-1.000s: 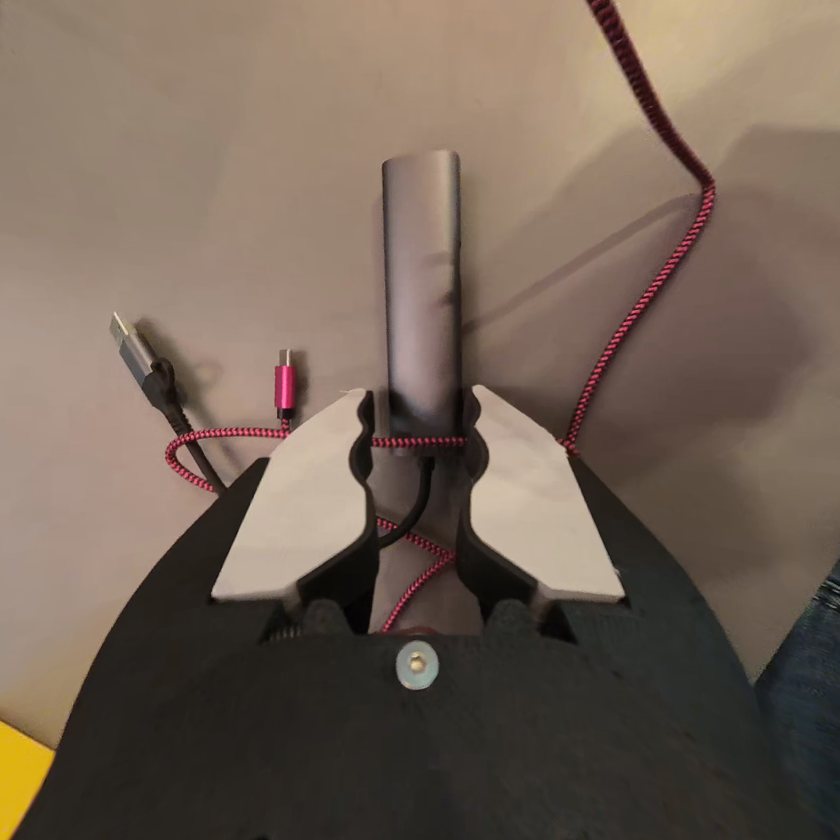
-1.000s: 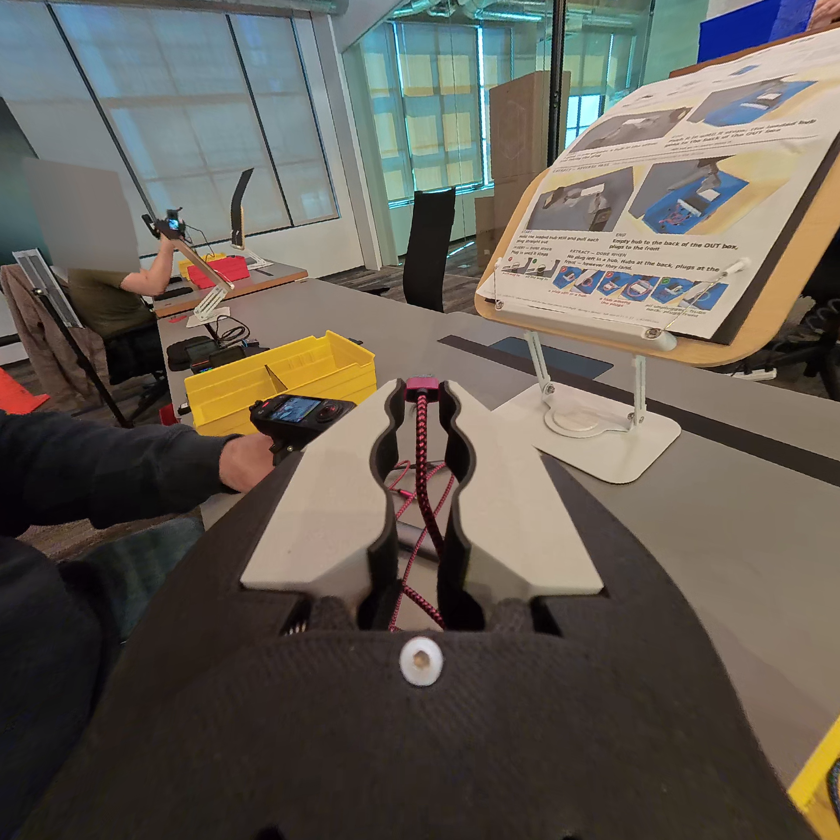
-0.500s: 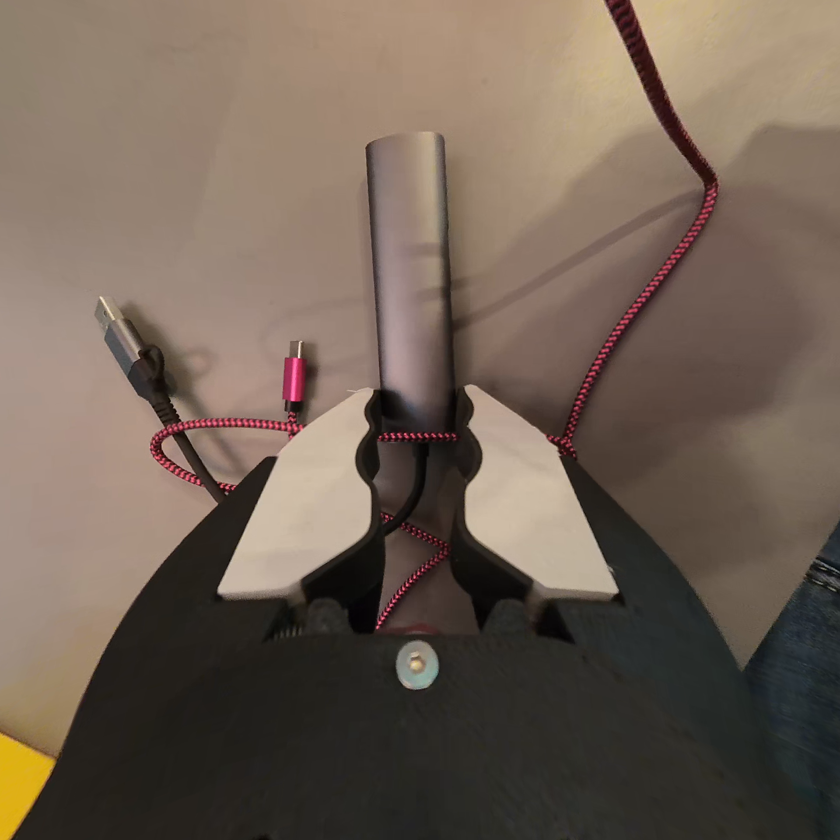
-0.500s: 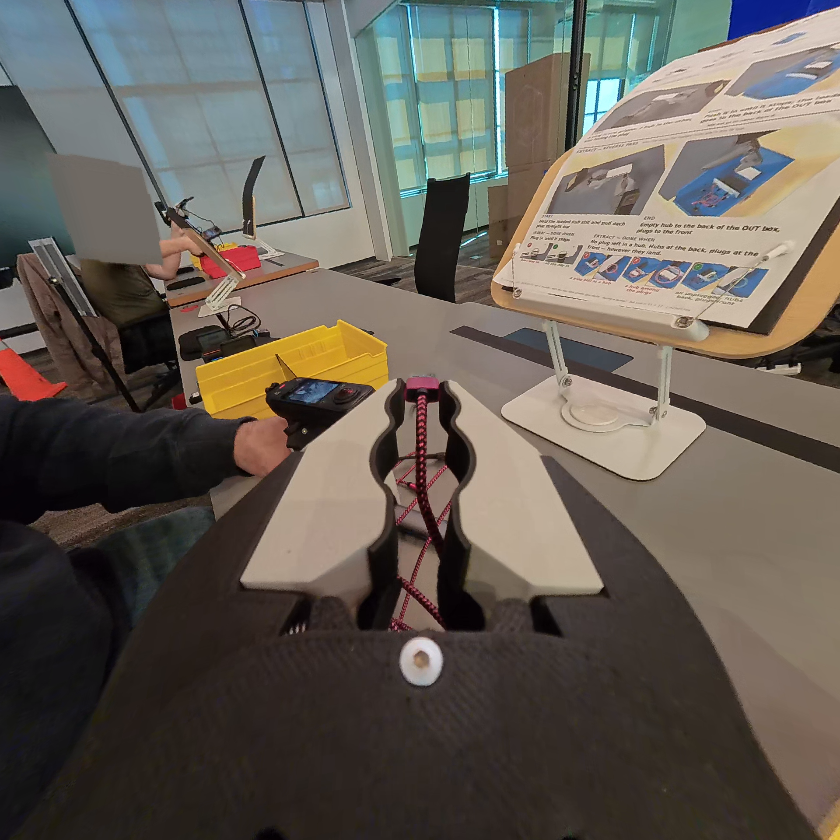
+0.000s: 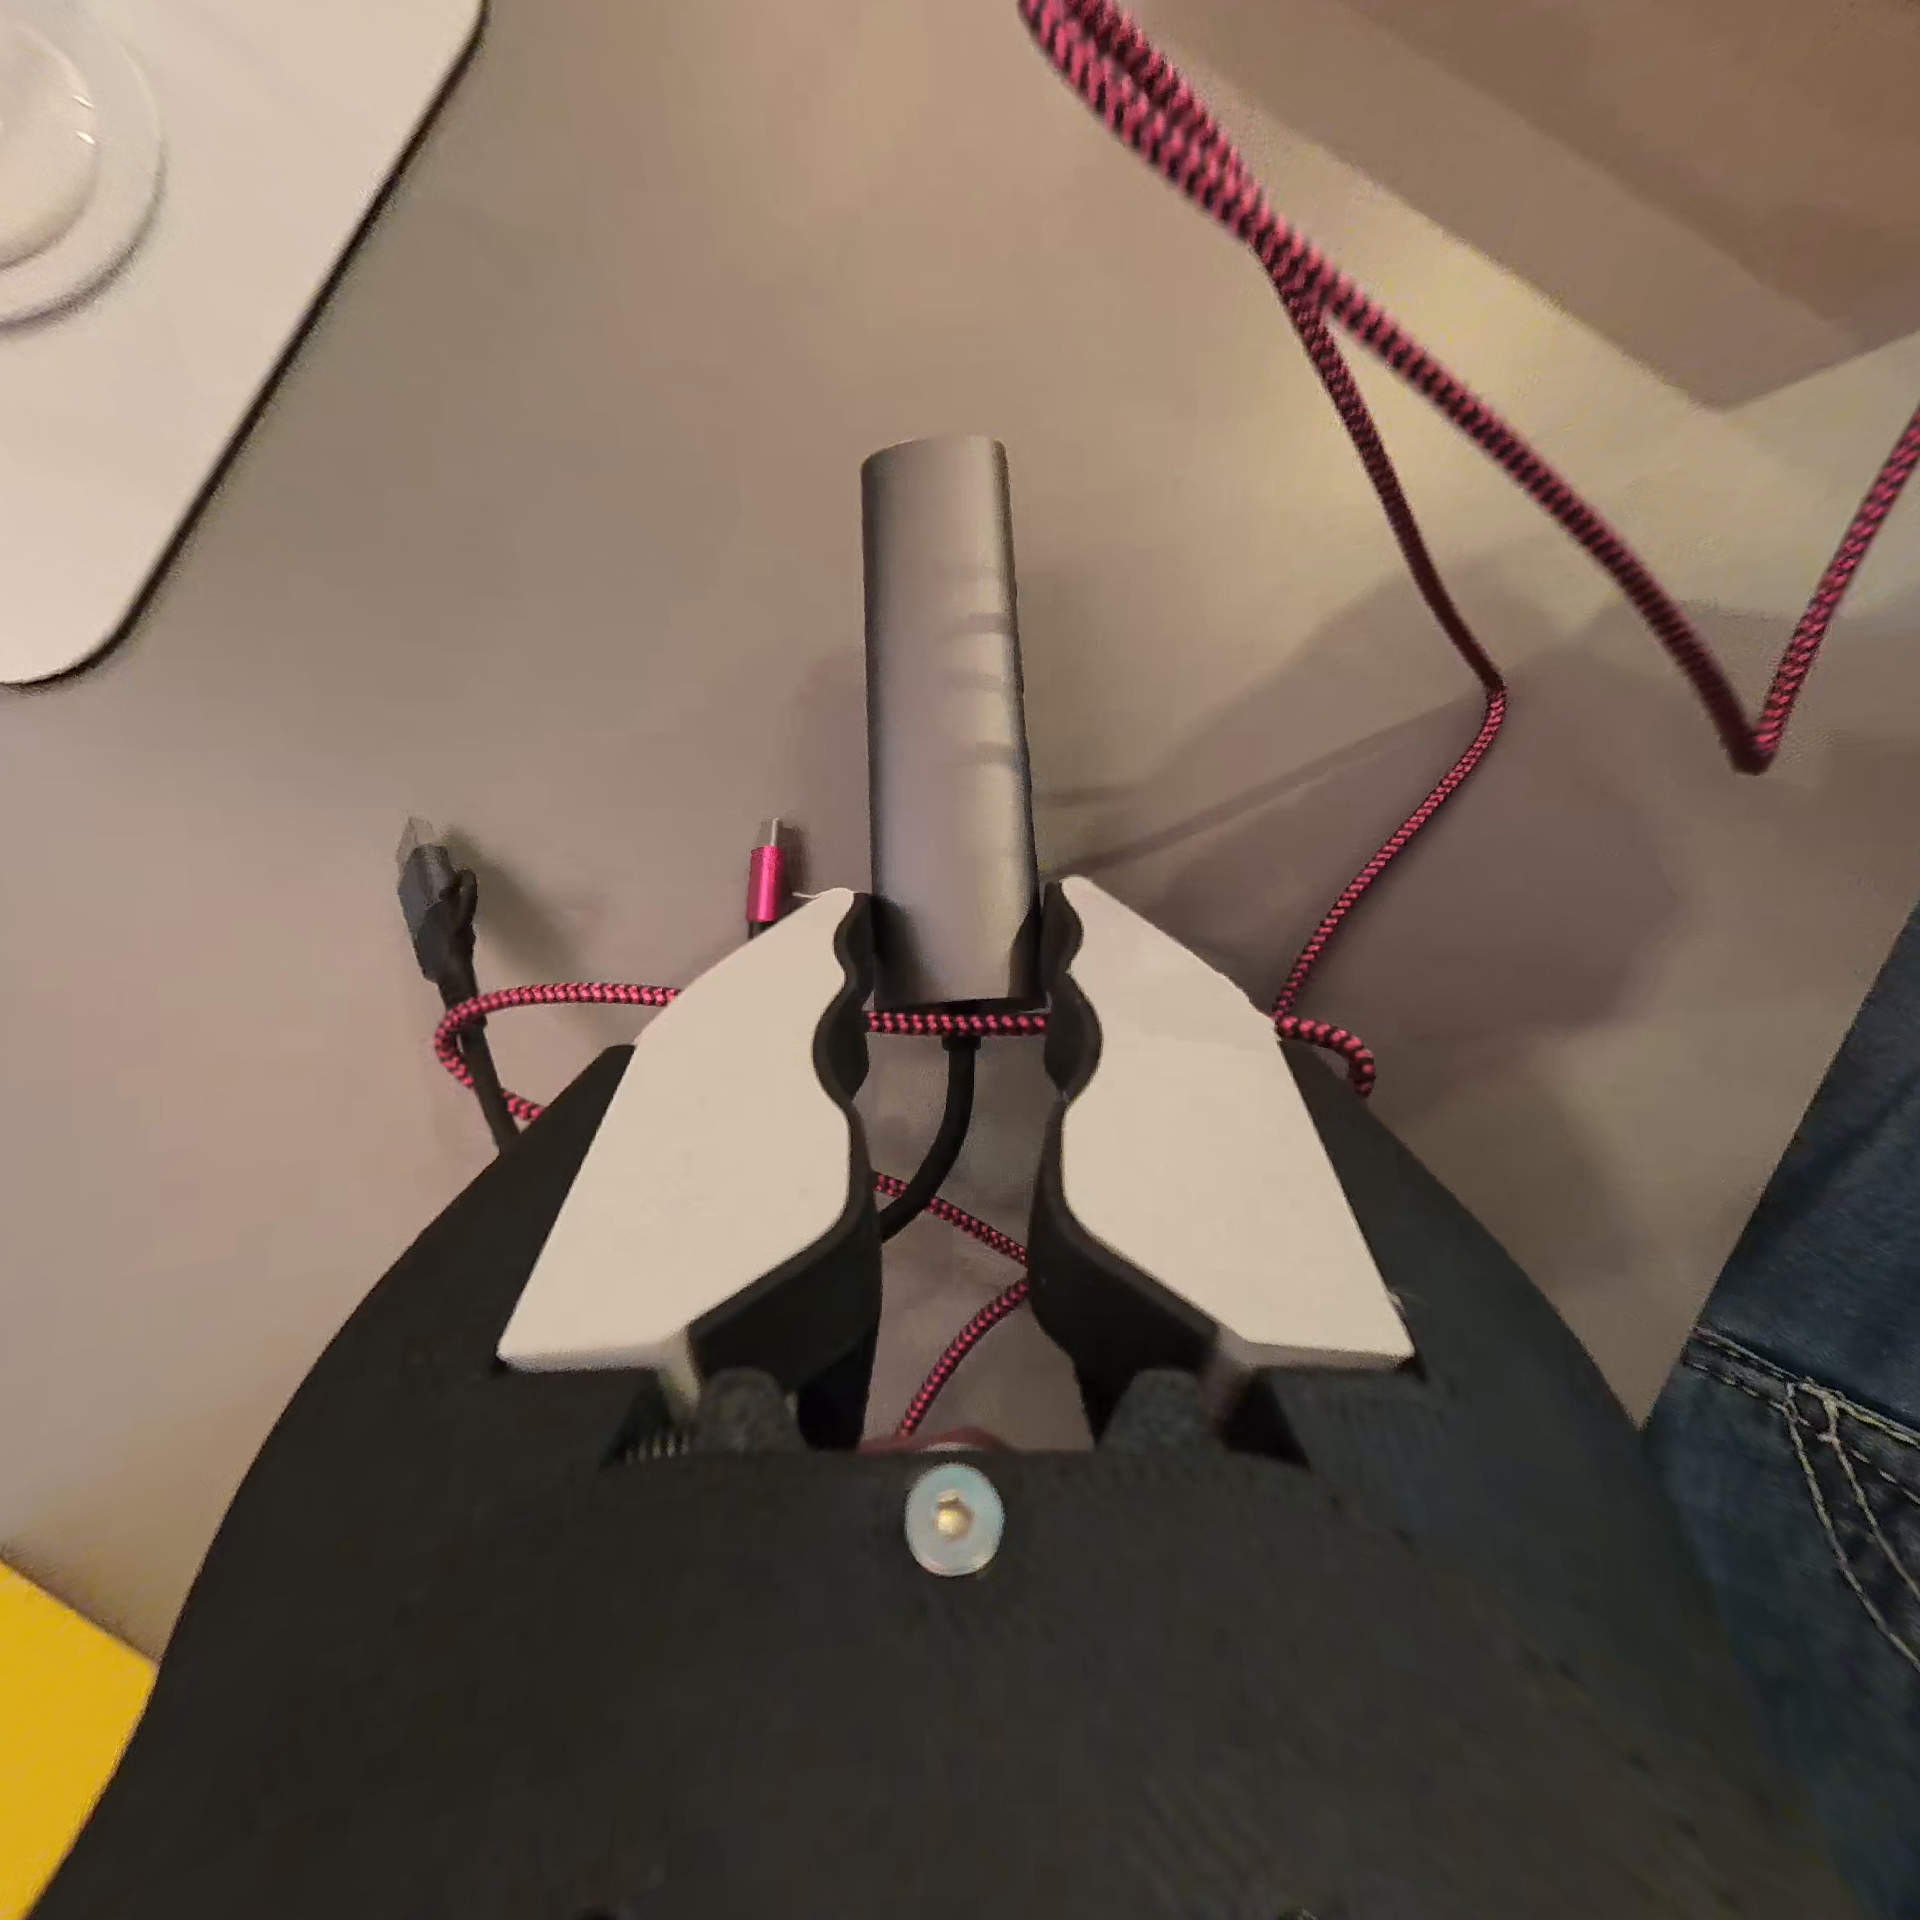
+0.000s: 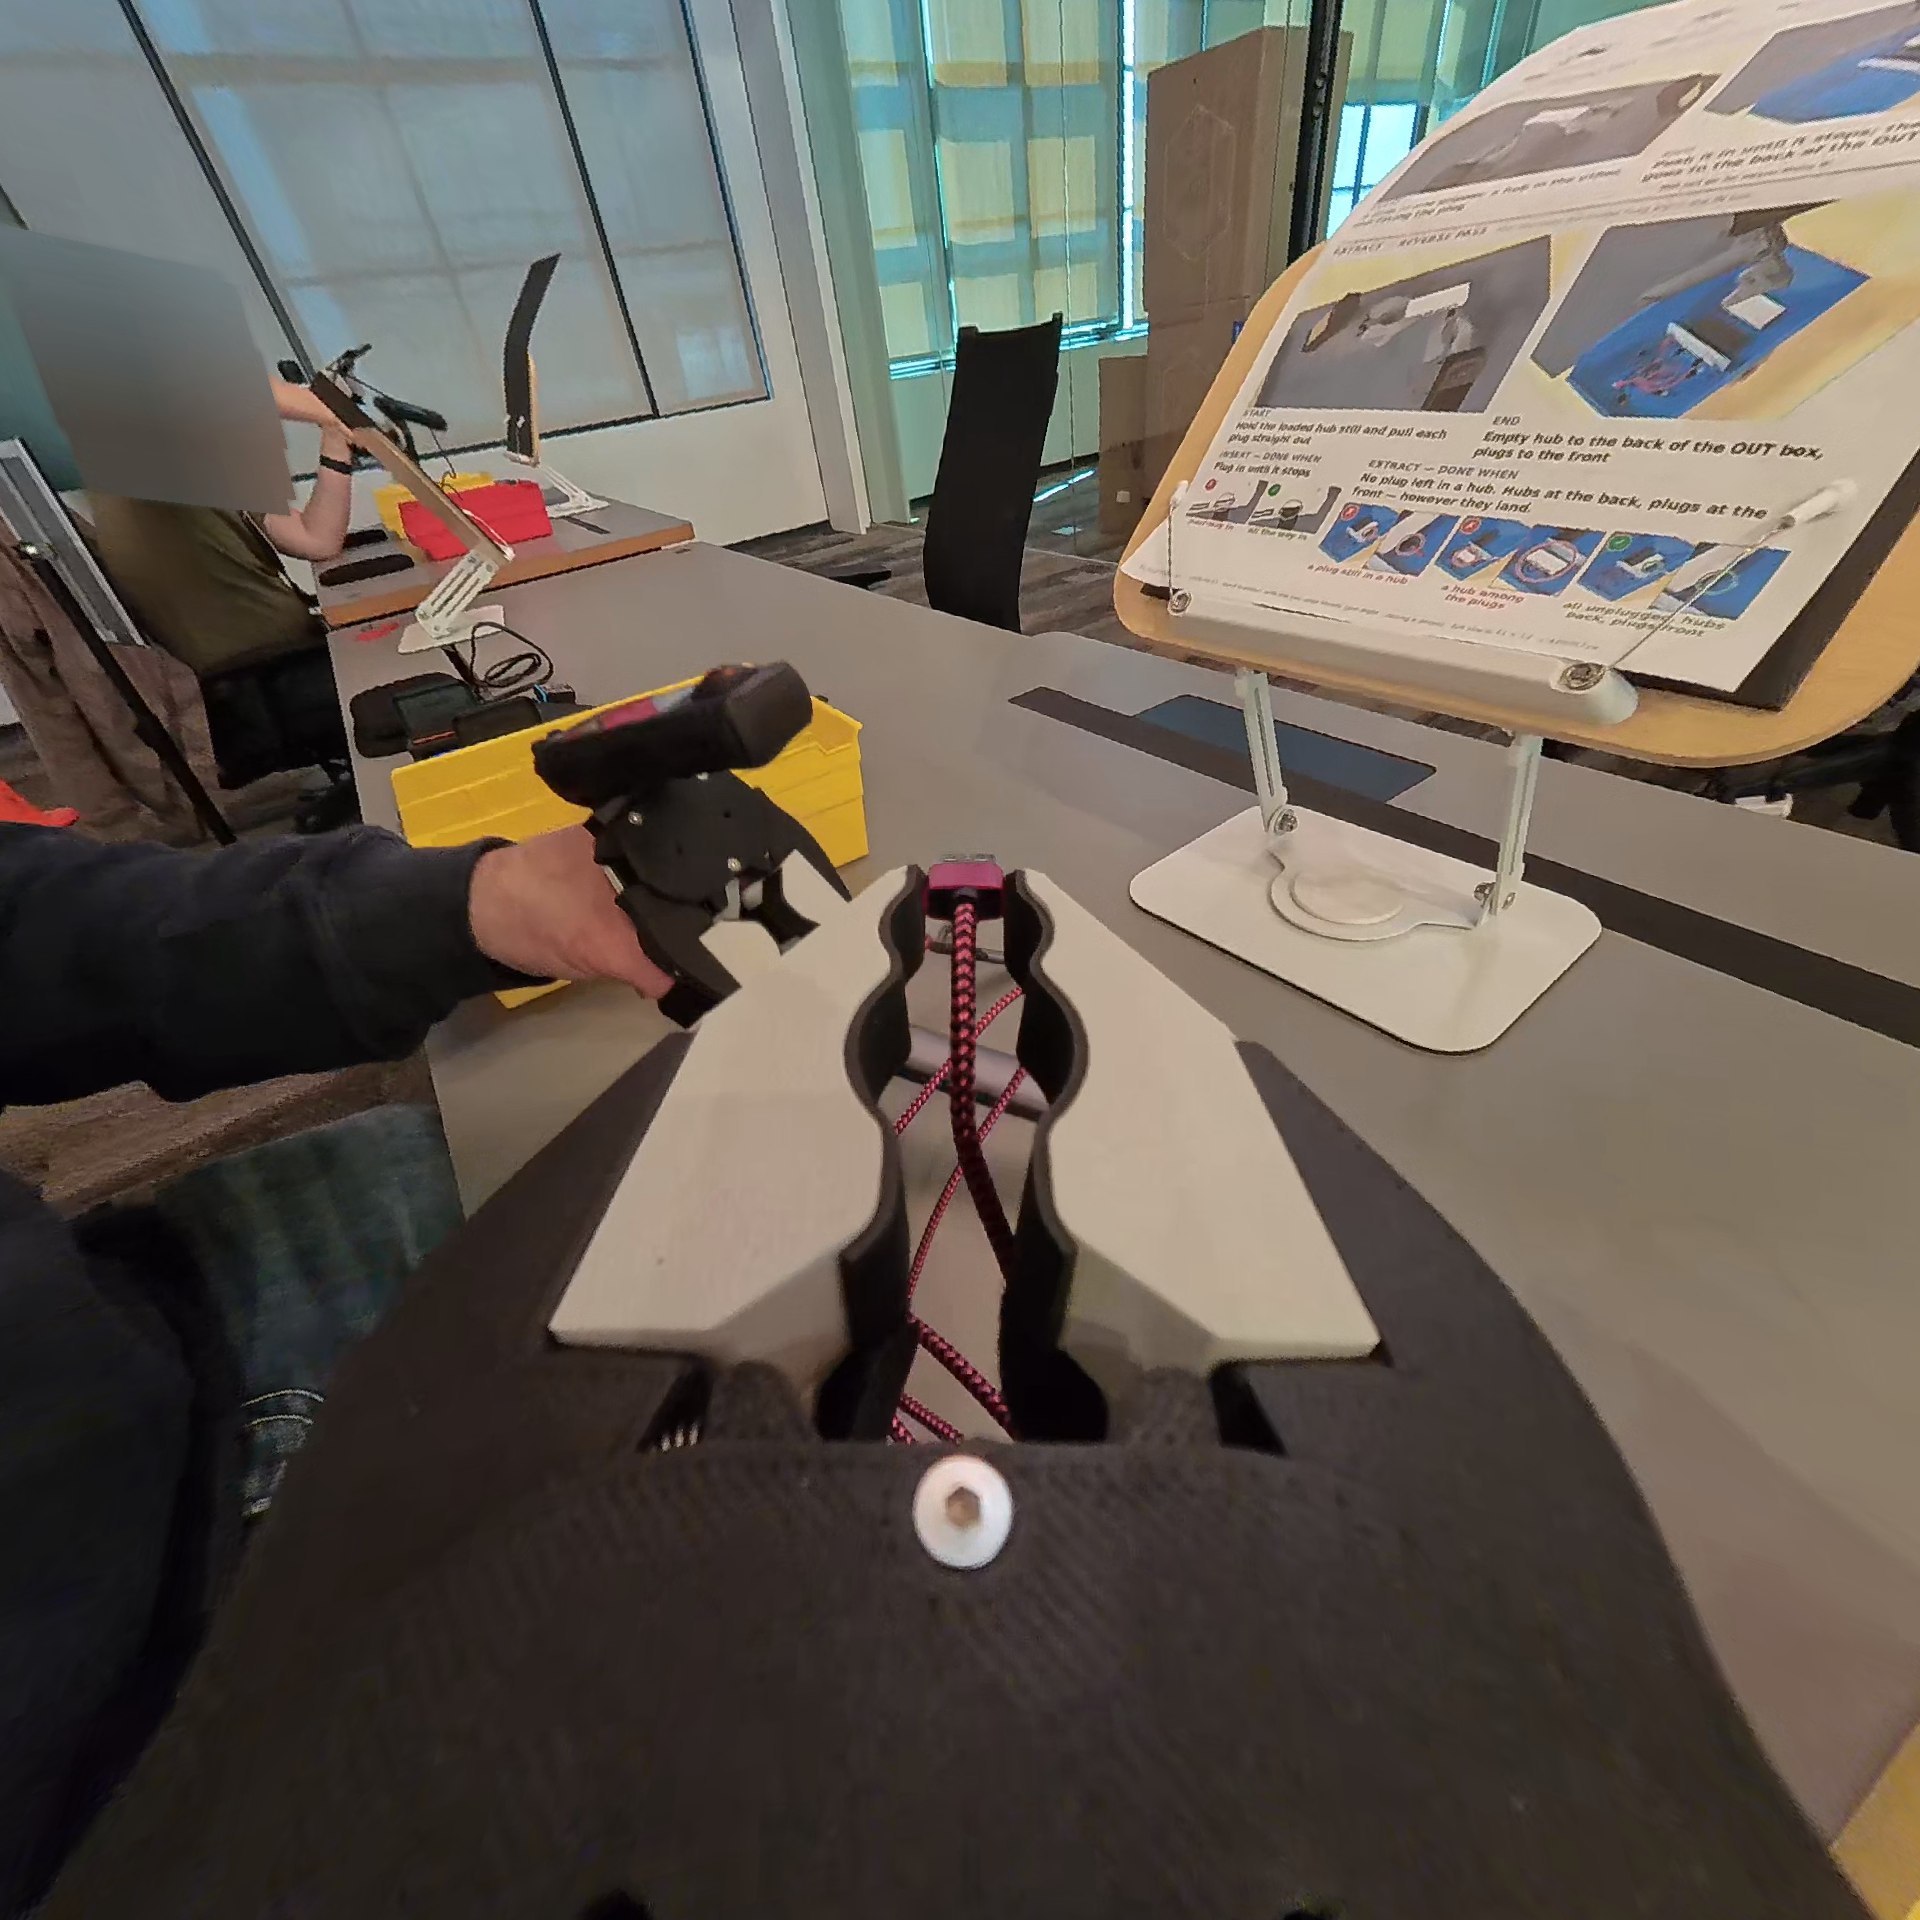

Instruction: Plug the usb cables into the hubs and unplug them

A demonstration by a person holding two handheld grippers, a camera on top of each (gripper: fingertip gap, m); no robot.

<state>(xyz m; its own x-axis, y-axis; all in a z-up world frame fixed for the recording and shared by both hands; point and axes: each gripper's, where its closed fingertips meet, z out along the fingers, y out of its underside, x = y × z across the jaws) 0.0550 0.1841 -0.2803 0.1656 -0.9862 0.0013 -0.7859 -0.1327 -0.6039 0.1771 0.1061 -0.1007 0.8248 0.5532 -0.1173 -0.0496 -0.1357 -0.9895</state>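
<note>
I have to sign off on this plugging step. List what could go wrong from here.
1. The pink-and-black braided cable crosses under the left gripper beside the grey metal hub it clamps; pulling the plug may drag the hub askew.
2. The right gripper pinches only the pink metal plug at its fingertips; it could twist on insertion.
3. The loose pink connector and grey connector lie nearby and may snag.
</note>
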